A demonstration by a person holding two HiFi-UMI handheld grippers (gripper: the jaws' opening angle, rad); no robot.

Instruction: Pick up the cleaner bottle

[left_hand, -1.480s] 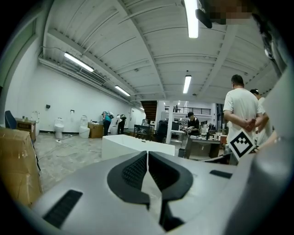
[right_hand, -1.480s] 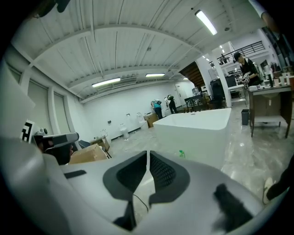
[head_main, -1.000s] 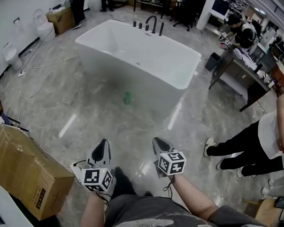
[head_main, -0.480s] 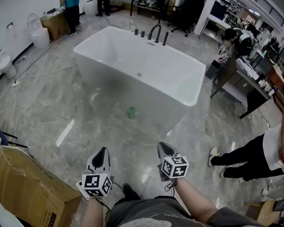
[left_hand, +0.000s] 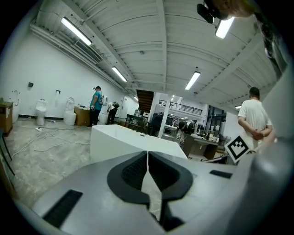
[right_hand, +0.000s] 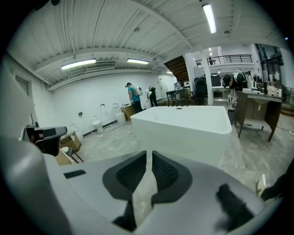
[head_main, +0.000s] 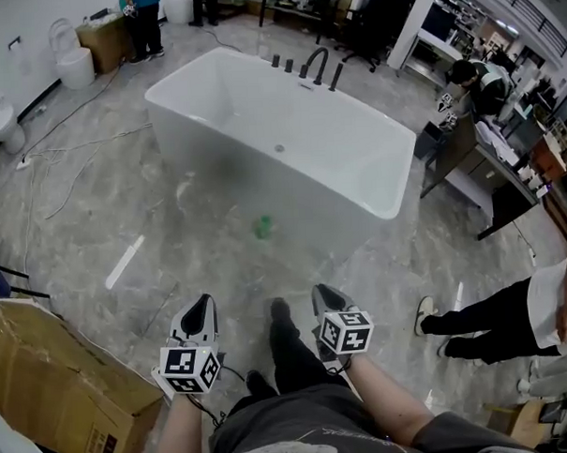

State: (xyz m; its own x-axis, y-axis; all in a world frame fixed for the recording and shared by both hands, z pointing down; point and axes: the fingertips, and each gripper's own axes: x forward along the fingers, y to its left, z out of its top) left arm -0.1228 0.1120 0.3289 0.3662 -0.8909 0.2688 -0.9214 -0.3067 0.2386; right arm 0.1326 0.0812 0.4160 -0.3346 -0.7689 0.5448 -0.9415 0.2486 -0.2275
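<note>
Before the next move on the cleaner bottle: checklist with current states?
1. Target found: small green bottle on grey marble floor, beside white bathtub: ok.
2. Bottle within reach: not ok, well ahead of both grippers.
3. Left gripper jaws apart for grasp: not ok, together, empty.
4. Right gripper jaws apart: not ok, together, empty.
5. Bottle upright: cannot tell, too small.
6. Floor cables off the path: ok, they lie far left.

A white bathtub stands on the grey marble floor at upper centre, black taps on its far rim. A cardboard box sits lower left; a bystander in black trousers stands at the right edge.
</note>
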